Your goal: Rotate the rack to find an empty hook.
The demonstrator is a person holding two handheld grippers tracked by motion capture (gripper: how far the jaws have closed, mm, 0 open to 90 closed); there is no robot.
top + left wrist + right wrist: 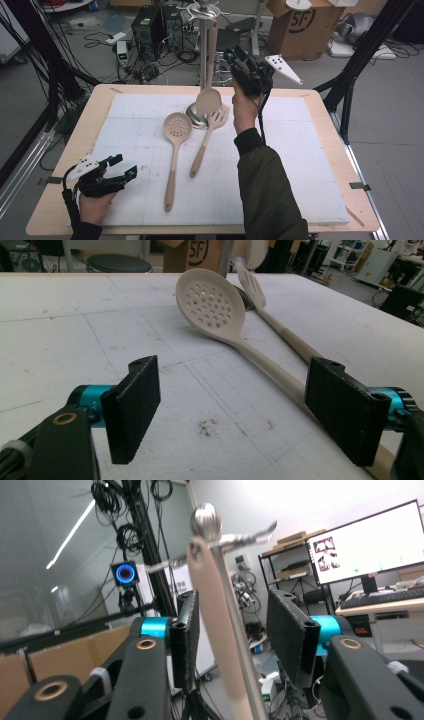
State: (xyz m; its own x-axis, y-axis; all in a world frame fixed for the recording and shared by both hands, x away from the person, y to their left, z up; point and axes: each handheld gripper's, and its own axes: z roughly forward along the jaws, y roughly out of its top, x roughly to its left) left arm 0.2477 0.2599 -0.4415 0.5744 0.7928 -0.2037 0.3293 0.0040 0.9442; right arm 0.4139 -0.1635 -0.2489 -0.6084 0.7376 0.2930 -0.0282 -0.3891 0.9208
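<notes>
The right claw (235, 60) is raised at the utensil stand (202, 30), its jaws spread with the handle of the hanging spoon (220, 625) standing between them, apparently touching neither pad. The hole at the handle's top sits at a hook under the stand's ball top (206, 520). To do this step well, I judge the claw should stay spread and draw straight back from the handle without nudging it sideways, so the spoon hangs on its hook.

Below this claw, the spoon's bowl (208, 101) hangs just above the stand's base. The left claw (117, 170) rests low near the surface (300, 165), jaws spread and empty. Ahead of it lie the skimmer (212, 305) and, beyond that, the slotted turner (252, 285), side by side; neither blocks the right claw's retreat.
</notes>
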